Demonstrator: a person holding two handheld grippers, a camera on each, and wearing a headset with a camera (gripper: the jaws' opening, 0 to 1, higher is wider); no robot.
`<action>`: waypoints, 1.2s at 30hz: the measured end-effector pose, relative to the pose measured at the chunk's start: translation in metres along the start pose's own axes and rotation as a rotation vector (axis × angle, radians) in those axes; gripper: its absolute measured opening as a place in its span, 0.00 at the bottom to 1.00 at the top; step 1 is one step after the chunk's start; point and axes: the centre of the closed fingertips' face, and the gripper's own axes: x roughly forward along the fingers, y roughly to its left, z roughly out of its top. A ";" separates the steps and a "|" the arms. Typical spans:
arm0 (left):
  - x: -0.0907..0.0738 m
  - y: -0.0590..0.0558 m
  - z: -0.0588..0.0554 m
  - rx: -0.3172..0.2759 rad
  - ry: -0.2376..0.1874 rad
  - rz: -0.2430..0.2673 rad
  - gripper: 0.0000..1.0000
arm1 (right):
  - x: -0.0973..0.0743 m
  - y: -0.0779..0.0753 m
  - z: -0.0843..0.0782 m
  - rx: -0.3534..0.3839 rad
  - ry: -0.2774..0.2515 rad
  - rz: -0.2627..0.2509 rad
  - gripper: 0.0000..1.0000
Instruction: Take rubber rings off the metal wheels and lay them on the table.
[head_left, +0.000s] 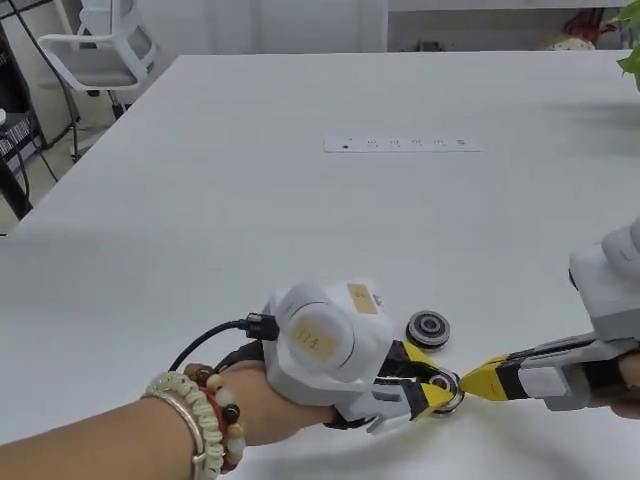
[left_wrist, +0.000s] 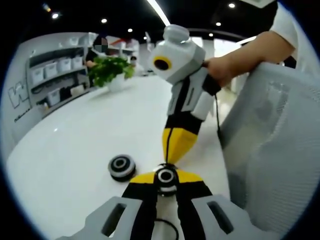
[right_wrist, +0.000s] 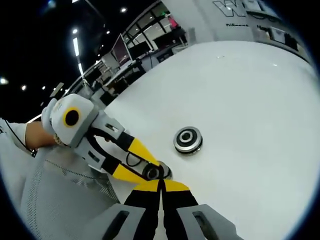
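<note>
A small metal wheel (head_left: 447, 391) with a black rubber ring is held just above the white table (head_left: 300, 220). My left gripper (head_left: 440, 393) is shut on it from the left; in the left gripper view the wheel (left_wrist: 166, 178) sits between the yellow jaw tips. My right gripper (head_left: 471, 381) comes in from the right, jaws pressed together, pinching the ring at the wheel's rim (right_wrist: 153, 172). The right gripper (left_wrist: 169, 161) points down at the wheel. A second ringed wheel (head_left: 428, 328) (left_wrist: 122, 167) (right_wrist: 188, 139) lies flat on the table just beyond.
A flush white socket strip (head_left: 402, 145) is set in the table's middle. An office chair (head_left: 100, 45) stands past the far left corner and a potted plant (left_wrist: 110, 67) at the far right. A grey chair back (left_wrist: 280, 150) is close behind the grippers.
</note>
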 end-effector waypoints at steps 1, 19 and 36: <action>0.000 0.000 0.000 0.001 0.000 0.001 0.14 | 0.000 0.001 0.000 -0.008 0.002 -0.001 0.00; 0.000 0.000 0.000 -0.001 -0.005 0.001 0.14 | -0.001 0.010 0.004 0.001 -0.023 0.040 0.00; 0.000 0.000 0.000 -0.005 -0.010 0.003 0.14 | -0.004 0.014 0.006 0.026 -0.046 0.077 0.00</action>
